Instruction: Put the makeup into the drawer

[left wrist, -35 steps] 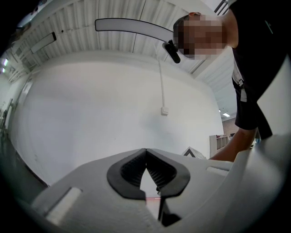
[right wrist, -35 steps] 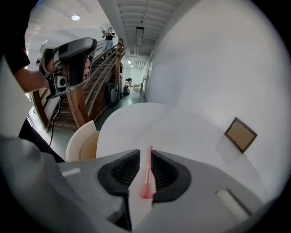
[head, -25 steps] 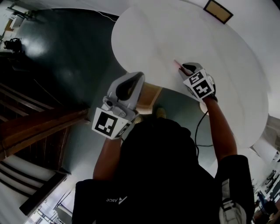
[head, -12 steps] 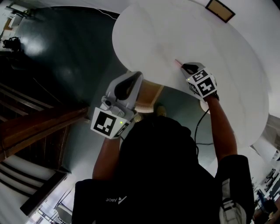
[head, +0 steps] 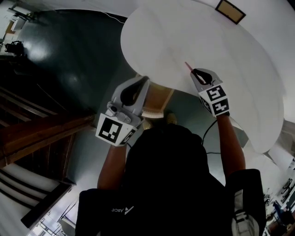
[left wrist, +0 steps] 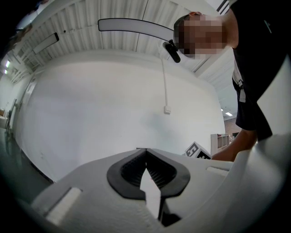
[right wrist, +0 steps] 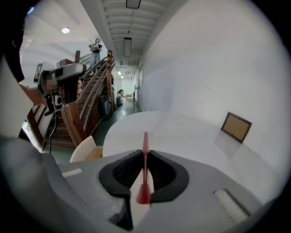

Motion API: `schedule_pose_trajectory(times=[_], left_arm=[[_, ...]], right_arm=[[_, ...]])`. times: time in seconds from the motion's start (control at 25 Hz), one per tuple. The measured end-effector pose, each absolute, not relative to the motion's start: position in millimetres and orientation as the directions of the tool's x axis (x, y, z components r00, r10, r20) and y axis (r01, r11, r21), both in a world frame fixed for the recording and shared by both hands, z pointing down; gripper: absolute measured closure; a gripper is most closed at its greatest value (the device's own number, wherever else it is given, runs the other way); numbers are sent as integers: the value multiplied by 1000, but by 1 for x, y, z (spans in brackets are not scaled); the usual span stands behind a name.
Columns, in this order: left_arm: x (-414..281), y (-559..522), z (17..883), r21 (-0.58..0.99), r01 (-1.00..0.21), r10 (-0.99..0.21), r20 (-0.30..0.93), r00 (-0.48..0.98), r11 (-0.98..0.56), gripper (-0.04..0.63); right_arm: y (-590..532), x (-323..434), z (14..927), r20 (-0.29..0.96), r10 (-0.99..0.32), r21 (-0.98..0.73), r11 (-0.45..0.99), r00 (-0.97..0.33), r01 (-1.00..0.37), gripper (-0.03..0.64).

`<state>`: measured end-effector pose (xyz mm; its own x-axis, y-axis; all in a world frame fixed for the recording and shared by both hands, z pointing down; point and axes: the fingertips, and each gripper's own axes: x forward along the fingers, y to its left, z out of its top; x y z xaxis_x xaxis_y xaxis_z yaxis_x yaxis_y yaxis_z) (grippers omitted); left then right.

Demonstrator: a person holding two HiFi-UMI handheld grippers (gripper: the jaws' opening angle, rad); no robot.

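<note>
A thin red makeup pencil (head: 188, 66) sticks out ahead of my right gripper (head: 199, 73), which is shut on it above the near part of the round white table (head: 239, 69). In the right gripper view the pencil (right wrist: 145, 145) runs straight up between the dark pads of the right gripper (right wrist: 145, 157). An open drawer with a wooden inside (head: 157, 100) projects from under the table's near edge. My left gripper (head: 137, 87) hangs just left of the drawer; in the left gripper view that left gripper (left wrist: 146, 154) is shut with nothing in it.
A framed picture (head: 230, 11) lies at the table's far side. Dark floor and a wooden staircase (head: 32, 133) lie to the left. The drawer (right wrist: 85, 149) shows low left in the right gripper view, and a person (right wrist: 95, 48) stands on the stairs.
My right gripper has shifted a little to the right and turned with the red pencil still in it. The left gripper has barely moved.
</note>
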<state>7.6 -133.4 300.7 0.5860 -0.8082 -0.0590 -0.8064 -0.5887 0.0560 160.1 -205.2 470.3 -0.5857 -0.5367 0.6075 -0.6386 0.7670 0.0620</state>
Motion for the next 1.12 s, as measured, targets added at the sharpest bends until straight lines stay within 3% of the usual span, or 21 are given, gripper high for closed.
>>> schedule_pose_trajectory(times=[0.52,0.8,1.12], left_arm=[[-8,-99,287,40,-824,-824,-77,561,-565,586],[-35,-73,281,31,-853,-852,-89,516,-521,584],[-80,-51,286,42,-895,-895,-83,439,-443,584]], right_arm=[[-134,113,343,264,-588,9,794,-765,-607,566],[-104,81,305,199,-521,0,847,-830,-531,566],[-83,24,311,254,-404,46,913,-879,-406,566]])
